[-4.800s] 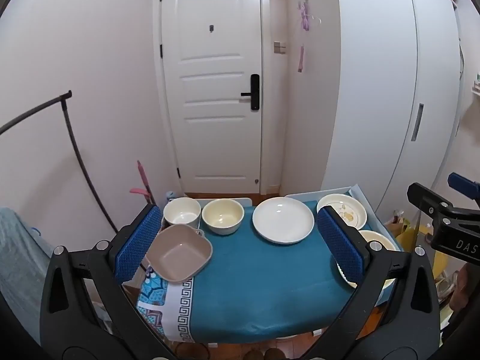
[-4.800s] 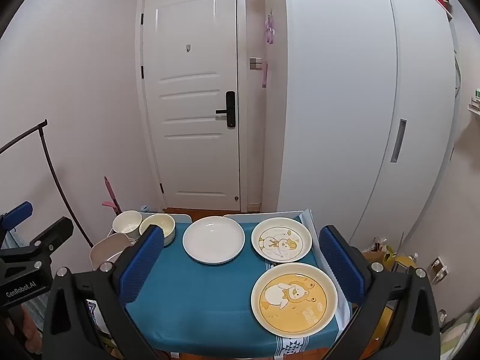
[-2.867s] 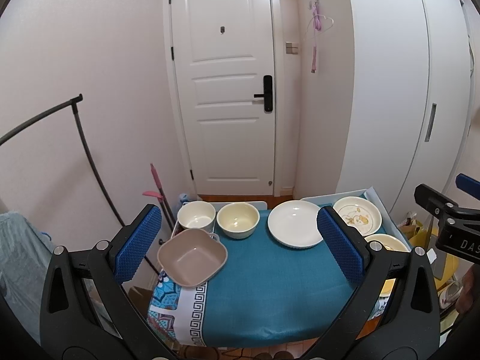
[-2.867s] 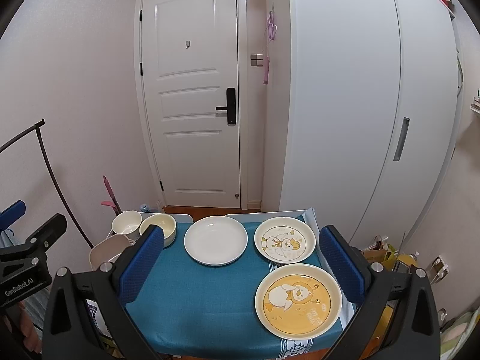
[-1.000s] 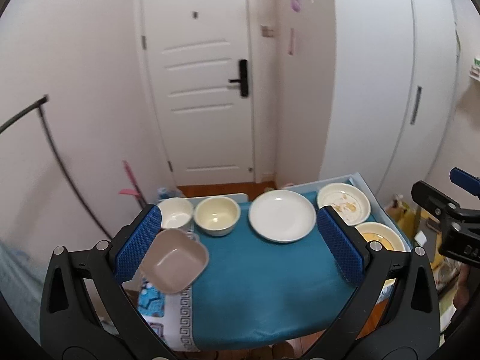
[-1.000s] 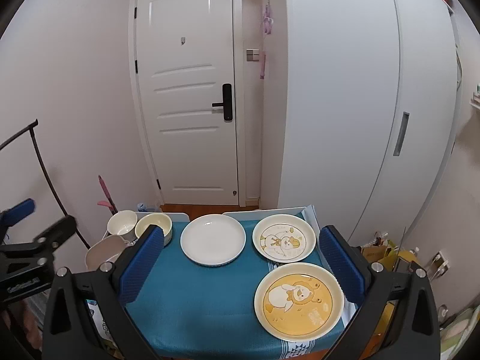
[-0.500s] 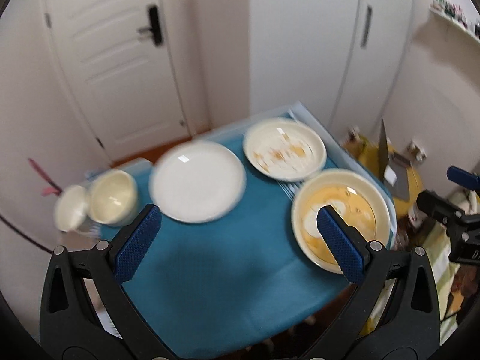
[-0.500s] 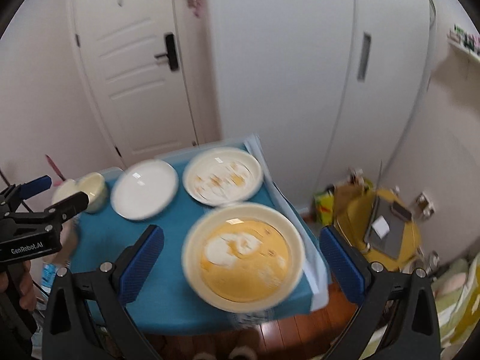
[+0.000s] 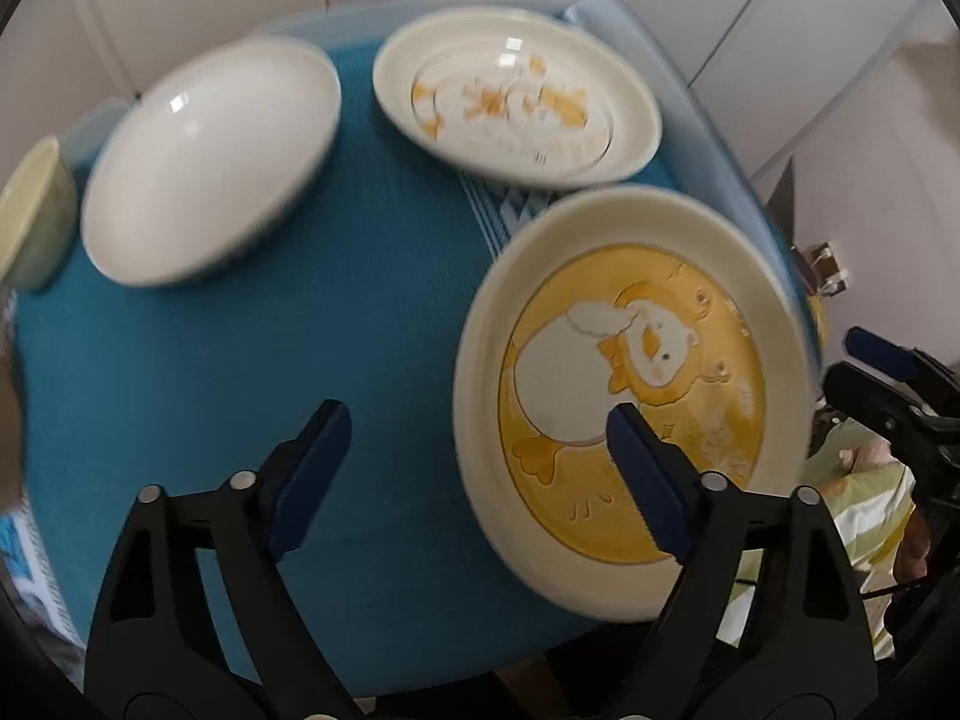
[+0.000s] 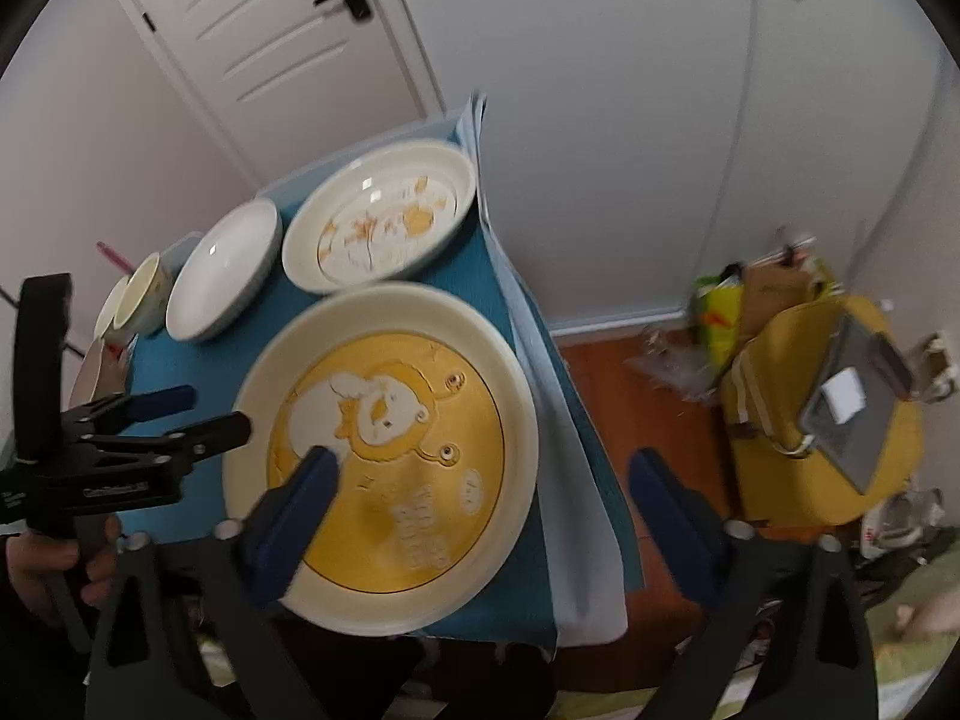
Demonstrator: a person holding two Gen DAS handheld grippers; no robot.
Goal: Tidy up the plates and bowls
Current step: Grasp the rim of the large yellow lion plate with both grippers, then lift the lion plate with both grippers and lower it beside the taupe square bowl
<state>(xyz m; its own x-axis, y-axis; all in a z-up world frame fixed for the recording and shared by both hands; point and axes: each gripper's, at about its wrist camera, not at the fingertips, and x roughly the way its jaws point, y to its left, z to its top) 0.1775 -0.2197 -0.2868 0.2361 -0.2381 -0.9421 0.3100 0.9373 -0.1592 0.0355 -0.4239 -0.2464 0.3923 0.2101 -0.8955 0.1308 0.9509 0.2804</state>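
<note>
Two tools spread wide, holding nothing: our left tool (image 9: 474, 450) and right tool (image 10: 486, 498) straddle opposite rims of the yellow plate (image 10: 384, 456) at the worktop's (image 9: 240, 312) near right corner, likely for stacking.

On the table (image 9: 198, 360), the duck plate (image 9: 630, 372) lies at the near right corner. Behind it, at the far right corner, lies the second printed plate (image 9: 516, 96). The plain plate (image 9: 210, 156) lies left of that one, along the far edge. A bowl (image 9: 33, 222) stands further left, near the far left corner.
</note>
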